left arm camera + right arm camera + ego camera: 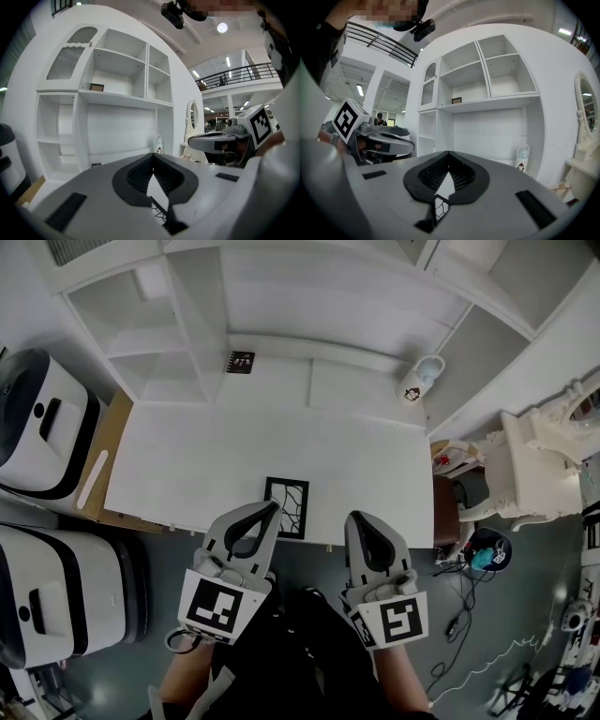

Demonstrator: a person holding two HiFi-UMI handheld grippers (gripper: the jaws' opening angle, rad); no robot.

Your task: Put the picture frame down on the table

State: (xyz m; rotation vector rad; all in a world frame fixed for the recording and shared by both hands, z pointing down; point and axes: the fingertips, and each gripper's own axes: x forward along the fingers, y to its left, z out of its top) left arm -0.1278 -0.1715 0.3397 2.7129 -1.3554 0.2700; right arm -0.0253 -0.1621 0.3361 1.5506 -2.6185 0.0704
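The black rectangular picture frame with a crackle-patterned print (289,507) already lies flat near the front edge of the white table (187,465), so the put-down looks finished. The left hand-held gripper (269,509) and right hand-held gripper (361,519) hover at that edge, jaws pressed together on nothing; I'd say all that's left is drawing back without nudging the frame

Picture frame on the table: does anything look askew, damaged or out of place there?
Nothing looks broken or spilled. The picture frame lies flat on the table, roughly square to it. It does sit right at the table's near edge, which looks slightly precarious.
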